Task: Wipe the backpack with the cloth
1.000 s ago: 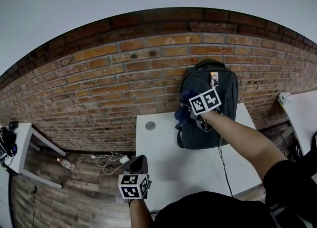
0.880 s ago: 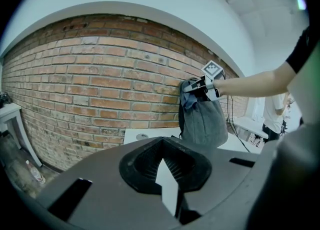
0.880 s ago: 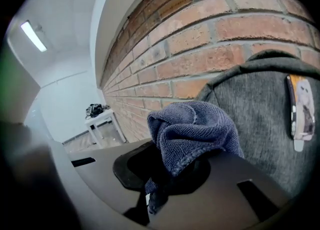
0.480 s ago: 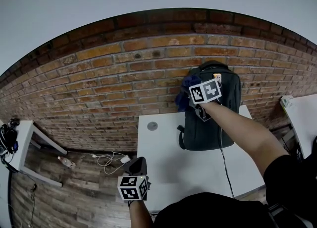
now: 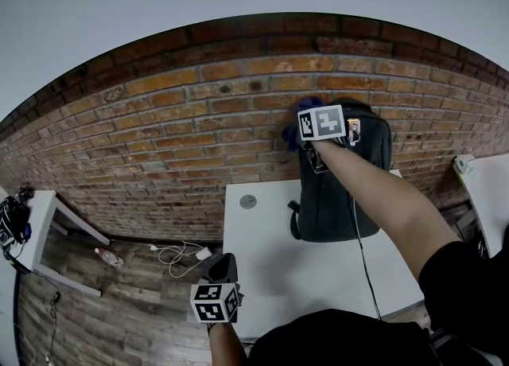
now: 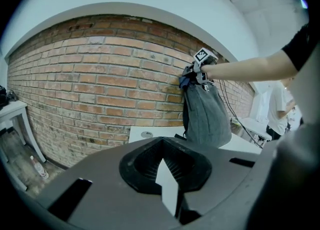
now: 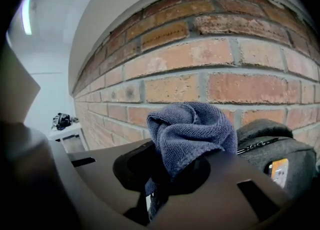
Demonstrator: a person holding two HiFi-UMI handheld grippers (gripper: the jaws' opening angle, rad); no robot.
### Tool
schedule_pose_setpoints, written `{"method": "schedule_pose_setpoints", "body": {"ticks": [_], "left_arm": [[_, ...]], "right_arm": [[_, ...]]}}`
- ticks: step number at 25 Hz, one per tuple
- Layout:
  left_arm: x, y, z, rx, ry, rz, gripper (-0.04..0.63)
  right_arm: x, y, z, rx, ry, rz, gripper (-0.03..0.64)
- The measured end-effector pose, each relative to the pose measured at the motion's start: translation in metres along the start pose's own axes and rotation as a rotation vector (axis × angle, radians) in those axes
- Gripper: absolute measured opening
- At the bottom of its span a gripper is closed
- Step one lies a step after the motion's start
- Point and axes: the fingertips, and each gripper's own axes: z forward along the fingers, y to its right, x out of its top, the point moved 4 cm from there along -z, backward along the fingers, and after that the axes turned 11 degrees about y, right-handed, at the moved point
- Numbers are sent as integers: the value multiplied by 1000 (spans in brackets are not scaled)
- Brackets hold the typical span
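At the backpack's top left corner, right gripper [image 5: 312,124]: jaws clamped on a bunched blue-grey terry cloth [image 7: 192,129], which bulges up out of them.
Cloth contact: held level with the top of the dark grey fabric backpack [image 5: 338,197], close in front of the red brick wall [image 5: 159,134]; it seems to meet the bag's upper left edge, though no view settles it.
Backpack: upright at the far edge of the white rectangular table [image 5: 270,261], towards its far right corner, back against the wall; a small orange tag [image 7: 277,169] sits near its top.
Left gripper [image 6: 167,174]: jaws drawn together with nothing between them, held low by the table's near left corner, well apart from the bag.
Table surface: a small round grey disc [image 5: 248,201] lies near the far left corner.
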Motion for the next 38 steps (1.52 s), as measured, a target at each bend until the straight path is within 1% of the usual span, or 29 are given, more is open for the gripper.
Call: {"method": "schedule_pose_setpoints", "body": {"ticks": [4,6,9,12,17,23,27,34,38], "left_arm": [[-4,-6,-3,17,-5,-14,-11],[-4,-6,-3,16,-3,-13,-9],[-3,-4,-2,11,2,-8,-11],[-4,-2,-3,6,0,-8,-11],[-8,-3,-7,8,1,-14,-11],[-9,-2,-13,12,8,-22,-9],[-10,-1,-20,12,0,-25,-11],[-15,2,-32,19,-11,-28,-11],[-18,5,-40,20,-14,-25,-11]], "right_arm": [[-10,-3,4,-58,-43,-115,37],[-15,-6,2,-67,-51,-165,37],[-21,-13,-1,-55,-63,-206,37],[-31,-22,-3,-27,-101,-219,37],[-52,-36,-8,-12,-146,-257,37],[-92,-51,-15,17,-244,-266,37],[-117,-61,-22,43,-285,-280,37],[-144,-72,-36,38,-355,-352,37],[-166,-84,-47,51,-435,-382,37]]}}
